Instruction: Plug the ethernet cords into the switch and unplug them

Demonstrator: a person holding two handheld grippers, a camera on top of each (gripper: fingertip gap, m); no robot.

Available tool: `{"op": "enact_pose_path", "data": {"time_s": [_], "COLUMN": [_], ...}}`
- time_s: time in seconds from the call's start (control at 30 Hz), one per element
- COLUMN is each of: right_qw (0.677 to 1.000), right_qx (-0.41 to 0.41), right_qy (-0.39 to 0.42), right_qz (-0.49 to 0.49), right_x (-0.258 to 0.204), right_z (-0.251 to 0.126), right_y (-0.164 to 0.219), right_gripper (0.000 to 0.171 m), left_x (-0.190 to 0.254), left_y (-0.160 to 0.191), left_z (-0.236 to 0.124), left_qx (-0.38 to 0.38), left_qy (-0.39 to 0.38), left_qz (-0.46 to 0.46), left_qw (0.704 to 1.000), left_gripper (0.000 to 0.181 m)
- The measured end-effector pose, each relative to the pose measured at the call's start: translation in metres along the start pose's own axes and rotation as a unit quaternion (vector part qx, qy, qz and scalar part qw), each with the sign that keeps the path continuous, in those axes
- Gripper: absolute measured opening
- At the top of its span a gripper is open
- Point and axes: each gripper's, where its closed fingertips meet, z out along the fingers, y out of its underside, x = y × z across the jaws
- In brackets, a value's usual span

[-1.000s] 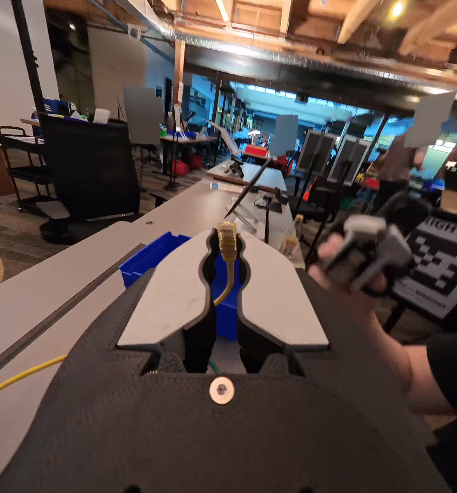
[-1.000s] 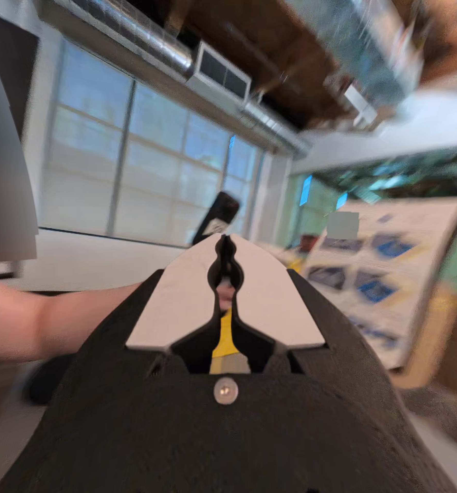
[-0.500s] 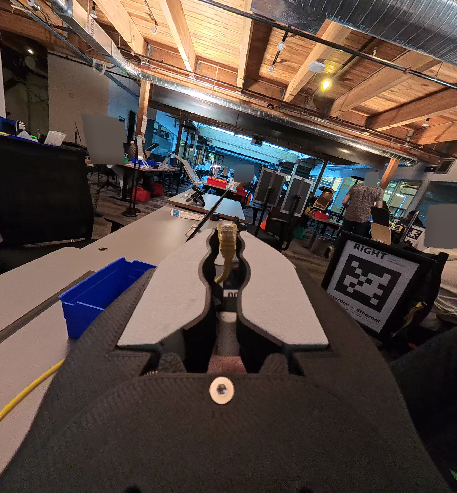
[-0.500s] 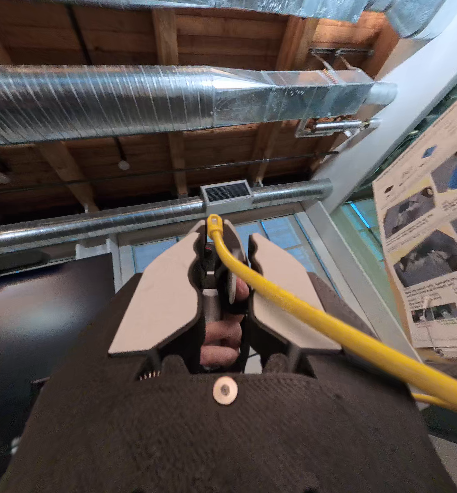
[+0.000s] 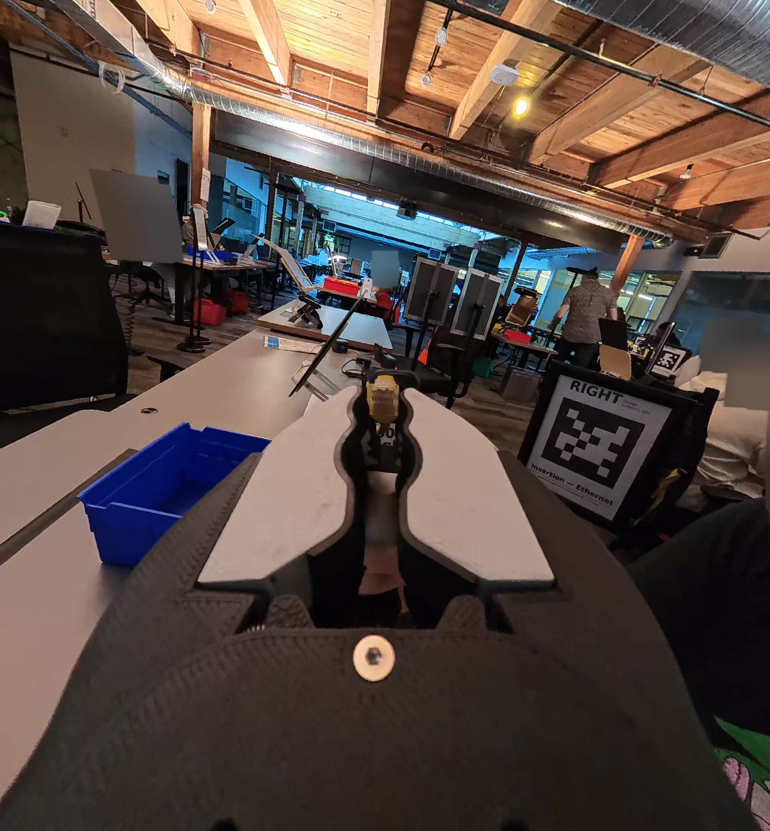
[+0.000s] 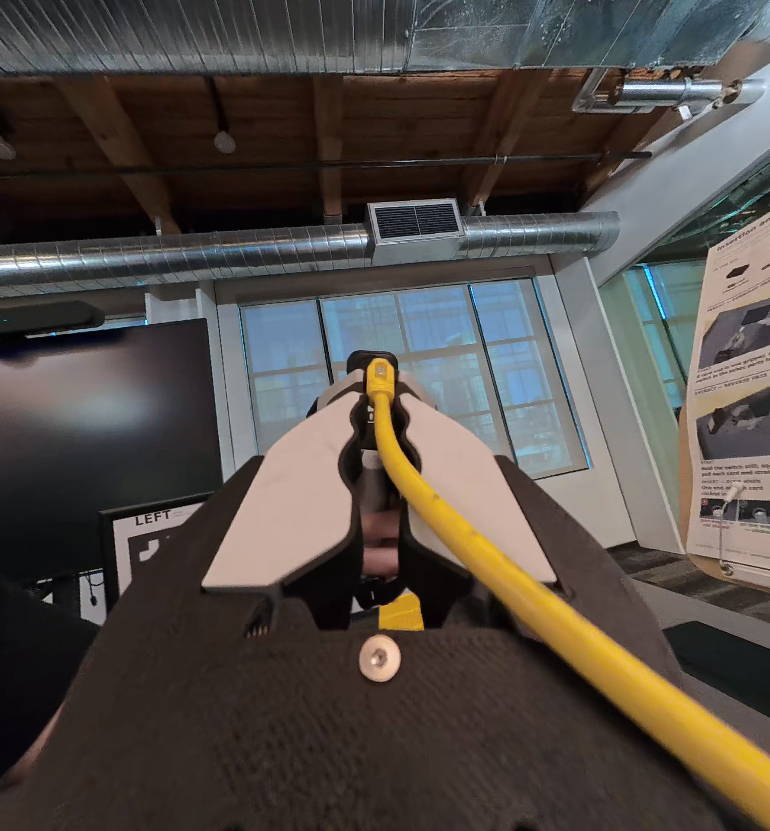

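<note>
On the left, a blue bin sits on the grey bench; beside it the left tongs pinch a yellow ethernet plug at their tips, contacts facing the camera. The right tongs, tips facing the left pair, look nearly closed, but whether they grip the black switch cannot be told. The yellow cord runs back over them. To seat the plug well, the switch should probably be held still and the plug pushed in straight.
</note>
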Motion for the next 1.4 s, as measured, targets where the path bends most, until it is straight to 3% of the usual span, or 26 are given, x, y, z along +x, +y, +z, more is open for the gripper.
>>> {"op": "enact_pose_path", "data": {"time_s": [0.8, 0.93, 1.1, 1.4], "right_qw": [0.999, 0.995, 0.966, 0.907], "right_qx": [-0.023, -0.022, -0.032, -0.037], "right_qy": [-0.028, -0.017, 0.038, 0.097], "right_qz": [0.019, -0.093, -0.253, -0.407], "right_x": [-0.007, -0.016, -0.018, -0.016], "right_z": [-0.007, -0.008, -0.008, -0.009], "right_y": [0.003, 0.005, 0.010, 0.016], "right_gripper": [0.006, 0.006, 0.007, 0.006], "left_x": [0.007, 0.015, 0.015, 0.012], "left_y": [0.005, 0.008, 0.010, 0.023], "left_z": [-0.009, -0.010, -0.010, -0.004], "left_qx": [-0.019, -0.019, 0.003, 0.013], "left_qy": [0.012, 0.029, 0.032, 0.055], "left_qz": [0.020, 0.038, 0.015, -0.062], "left_qw": [1.000, 0.999, 0.999, 0.996], "left_gripper": [0.011, 0.011, 0.020, 0.016]}}
